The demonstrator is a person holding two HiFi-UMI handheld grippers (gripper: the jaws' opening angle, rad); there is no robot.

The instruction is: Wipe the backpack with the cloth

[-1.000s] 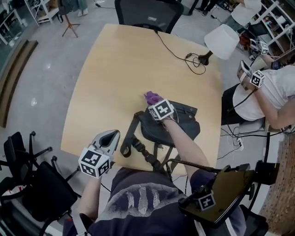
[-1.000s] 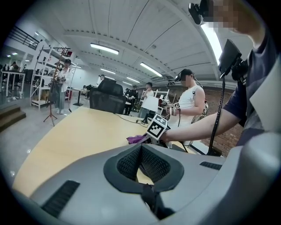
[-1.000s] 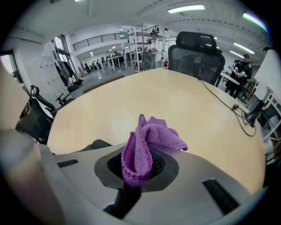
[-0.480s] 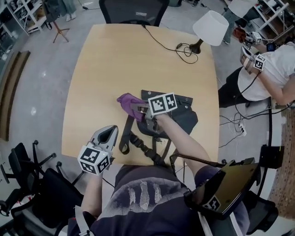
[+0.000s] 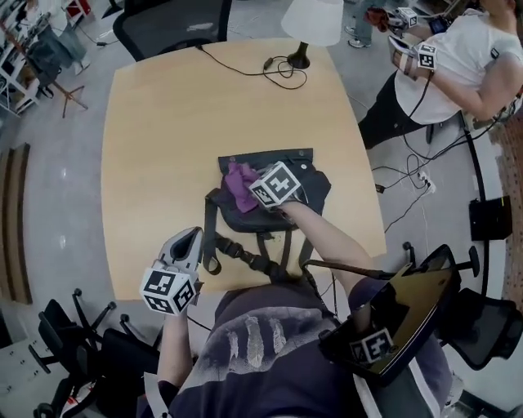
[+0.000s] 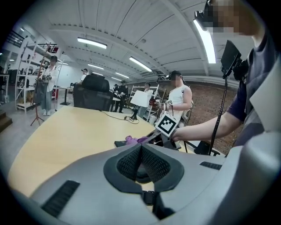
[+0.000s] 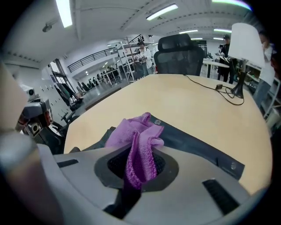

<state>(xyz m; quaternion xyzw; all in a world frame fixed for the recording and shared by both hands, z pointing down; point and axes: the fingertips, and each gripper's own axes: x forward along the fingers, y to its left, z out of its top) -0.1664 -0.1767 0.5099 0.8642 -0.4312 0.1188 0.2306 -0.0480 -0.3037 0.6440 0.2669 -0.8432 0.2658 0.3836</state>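
Note:
A dark grey backpack (image 5: 311, 181) lies flat on the wooden table (image 5: 155, 122), its straps trailing toward the front edge. My right gripper (image 5: 250, 189) rests over the bag's upper left part, shut on a purple cloth (image 5: 238, 181) that is pressed on the fabric. In the right gripper view the cloth (image 7: 138, 139) bunches out between the jaws onto the backpack (image 7: 199, 146). My left gripper (image 5: 189, 238) hovers near the table's front left edge, apart from the bag, shut with nothing in it. From the left gripper view the cloth (image 6: 131, 140) shows far ahead.
A white lamp (image 5: 312, 18) and its black cable (image 5: 270, 69) sit at the table's far edge, with an office chair (image 5: 172, 24) behind. Another person (image 5: 458, 49) holding grippers stands at the far right. Black chairs (image 5: 73, 343) crowd the near left.
My right gripper carried the cloth from the table just left of the backpack back onto the bag's upper left part. The left gripper stayed by the front edge.

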